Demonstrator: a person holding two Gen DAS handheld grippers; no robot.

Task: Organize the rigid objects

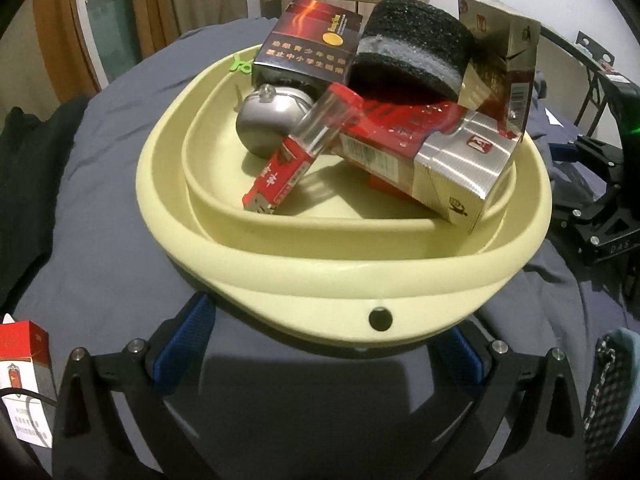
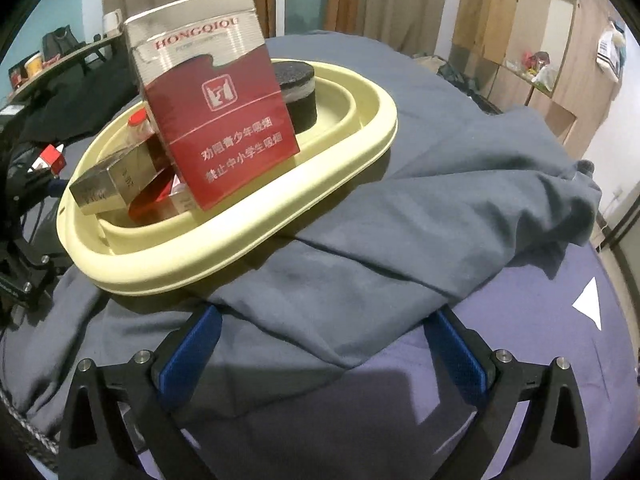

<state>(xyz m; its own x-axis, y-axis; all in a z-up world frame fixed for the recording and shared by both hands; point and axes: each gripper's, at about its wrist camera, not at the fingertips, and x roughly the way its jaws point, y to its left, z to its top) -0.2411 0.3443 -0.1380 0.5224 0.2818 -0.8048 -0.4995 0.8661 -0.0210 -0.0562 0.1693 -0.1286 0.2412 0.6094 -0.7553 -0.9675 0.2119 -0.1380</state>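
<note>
A pale yellow basin (image 1: 248,256) sits on grey cloth and holds several things: a dark box (image 1: 308,46), a black sponge puck (image 1: 412,48), a silver bell (image 1: 272,120), a clear-capped red lighter (image 1: 296,152) and red-silver cigarette packs (image 1: 436,152). My left gripper (image 1: 320,348) is open and empty just in front of the basin's rim. In the right wrist view the basin (image 2: 224,252) is at the upper left with a red Hongqiqu pack (image 2: 224,128) standing in it. My right gripper (image 2: 320,352) is open and empty over the cloth.
A red-white cigarette pack (image 1: 24,376) stands on the cloth at my lower left. The other gripper's black frame (image 1: 600,200) is right of the basin. A rumpled grey cloth (image 2: 440,208) covers the surface. Wooden shelves (image 2: 540,60) stand behind.
</note>
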